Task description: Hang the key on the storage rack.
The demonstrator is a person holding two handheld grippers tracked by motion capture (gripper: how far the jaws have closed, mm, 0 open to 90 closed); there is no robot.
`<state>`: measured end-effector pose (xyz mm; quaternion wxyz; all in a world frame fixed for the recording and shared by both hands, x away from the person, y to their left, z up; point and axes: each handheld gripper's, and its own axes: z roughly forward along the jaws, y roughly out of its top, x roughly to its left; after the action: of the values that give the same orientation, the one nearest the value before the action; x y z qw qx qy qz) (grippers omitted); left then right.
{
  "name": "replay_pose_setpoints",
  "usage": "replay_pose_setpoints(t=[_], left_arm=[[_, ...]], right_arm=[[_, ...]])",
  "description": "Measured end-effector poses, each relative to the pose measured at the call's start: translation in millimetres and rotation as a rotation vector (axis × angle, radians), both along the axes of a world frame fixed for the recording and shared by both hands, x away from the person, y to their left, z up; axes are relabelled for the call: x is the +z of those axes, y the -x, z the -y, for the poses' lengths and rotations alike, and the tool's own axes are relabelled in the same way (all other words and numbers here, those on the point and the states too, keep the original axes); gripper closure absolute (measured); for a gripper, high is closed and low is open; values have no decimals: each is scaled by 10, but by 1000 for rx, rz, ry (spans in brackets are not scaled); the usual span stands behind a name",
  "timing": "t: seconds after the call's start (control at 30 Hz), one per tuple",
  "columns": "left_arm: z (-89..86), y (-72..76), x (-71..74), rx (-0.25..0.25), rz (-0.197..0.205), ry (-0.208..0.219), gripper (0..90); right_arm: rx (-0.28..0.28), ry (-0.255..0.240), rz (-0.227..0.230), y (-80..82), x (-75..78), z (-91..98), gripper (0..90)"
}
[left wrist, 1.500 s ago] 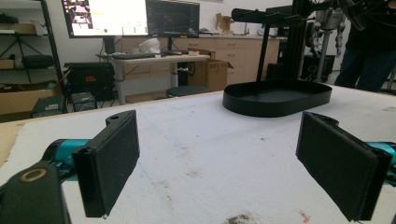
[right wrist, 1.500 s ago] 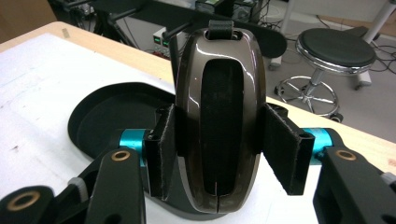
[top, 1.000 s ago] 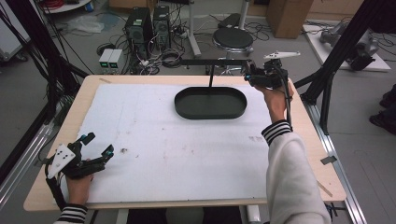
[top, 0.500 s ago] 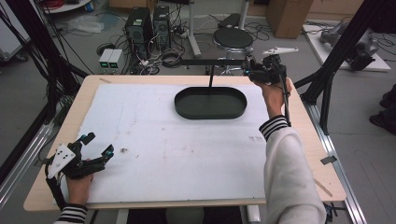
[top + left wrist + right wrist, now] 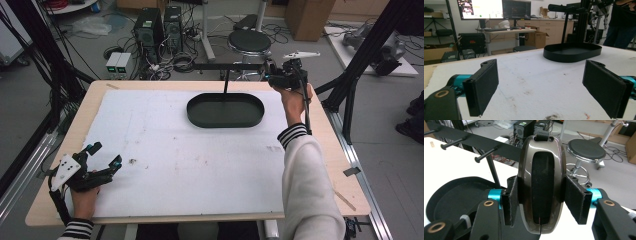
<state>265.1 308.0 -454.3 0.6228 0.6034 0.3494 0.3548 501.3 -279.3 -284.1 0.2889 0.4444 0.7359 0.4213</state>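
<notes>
At the near left corner of the white-covered wooden surface (image 5: pixel 200 170), the left gripper (image 5: pixel 102 162) lies low, fingers (image 5: pixel 484 85) spread wide and empty. Farther right lies a black oval tray (image 5: pixel 225 110). Beyond its far right end, the outstretched right arm raises the right gripper (image 5: pixel 280 77), fingers (image 5: pixel 574 200) clamped on a glossy brown oval object (image 5: pixel 540 182).

Even, bright overhead light fills the room, with soft faint shadows on the white table cover (image 5: pixel 200 160). Glare streaks the glossy brown object (image 5: pixel 541 182) up close. Near jaws look soft, and far monitors (image 5: pixel 494 8) blow out slightly.
</notes>
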Motion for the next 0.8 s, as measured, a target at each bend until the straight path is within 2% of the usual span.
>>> replay_pose_setpoints(t=[0.37, 0.4, 0.63, 0.7, 0.8], left_arm=[[1, 1, 0, -1, 1, -1, 139], [2, 1, 0, -1, 2, -1, 139], [2, 1, 0, -2, 2, -2, 139], [2, 2, -1, -1, 3, -3, 138], [2, 2, 0, -1, 2, -3, 139]], right_arm=[[-28, -15, -15, -61, -136, 56, 480], [-36, -27, -42, -59, -156, 87, 480], [-35, -6, -56, -63, -176, 116, 480], [-42, -5, -80, -66, -216, 137, 480], [-45, -3, -89, -65, -238, 142, 480]])
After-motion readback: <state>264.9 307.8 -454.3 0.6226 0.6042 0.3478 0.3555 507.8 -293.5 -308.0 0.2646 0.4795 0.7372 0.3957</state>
